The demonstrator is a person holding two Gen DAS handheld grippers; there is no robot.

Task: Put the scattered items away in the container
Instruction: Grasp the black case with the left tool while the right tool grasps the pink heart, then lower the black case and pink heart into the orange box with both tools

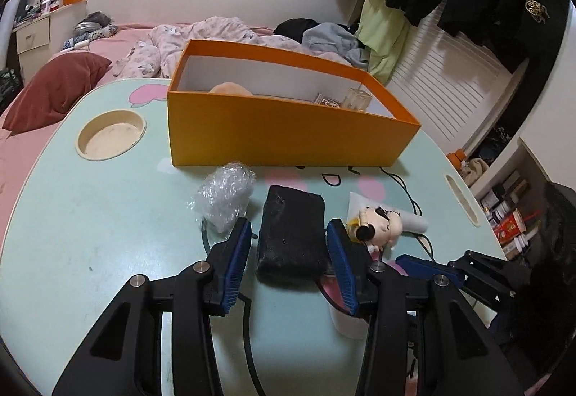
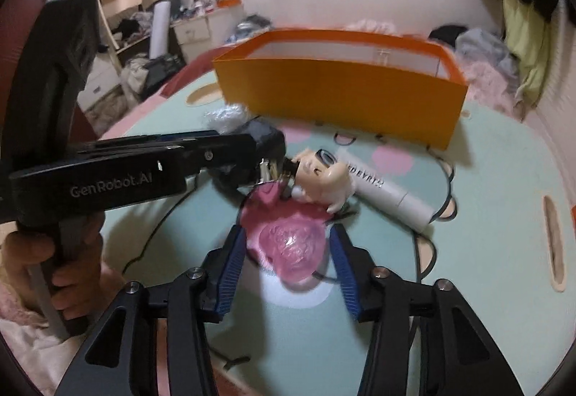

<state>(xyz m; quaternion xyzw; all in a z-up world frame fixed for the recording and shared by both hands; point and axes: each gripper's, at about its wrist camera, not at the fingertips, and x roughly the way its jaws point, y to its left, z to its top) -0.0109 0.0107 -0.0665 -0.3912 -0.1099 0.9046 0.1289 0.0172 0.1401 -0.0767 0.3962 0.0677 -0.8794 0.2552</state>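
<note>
An orange box (image 1: 288,129) stands at the back of the table; it also shows in the right wrist view (image 2: 338,93). It holds a few small items. My left gripper (image 1: 289,234) is open, its blue pads on either side of a black pouch (image 1: 291,230) lying on the table. My right gripper (image 2: 288,241) is open around a pink translucent object (image 2: 288,244) on the table. A small plush doll (image 1: 378,221) (image 2: 320,172), a white tube (image 2: 388,192) and a wad of clear bubble wrap (image 1: 225,194) lie near the box.
The pale green table (image 1: 90,216) has a round cup recess (image 1: 109,133) at left and a slot (image 1: 462,196) at right. Black cables (image 1: 414,201) run over it. A pink bed (image 1: 54,79) with clothes lies behind.
</note>
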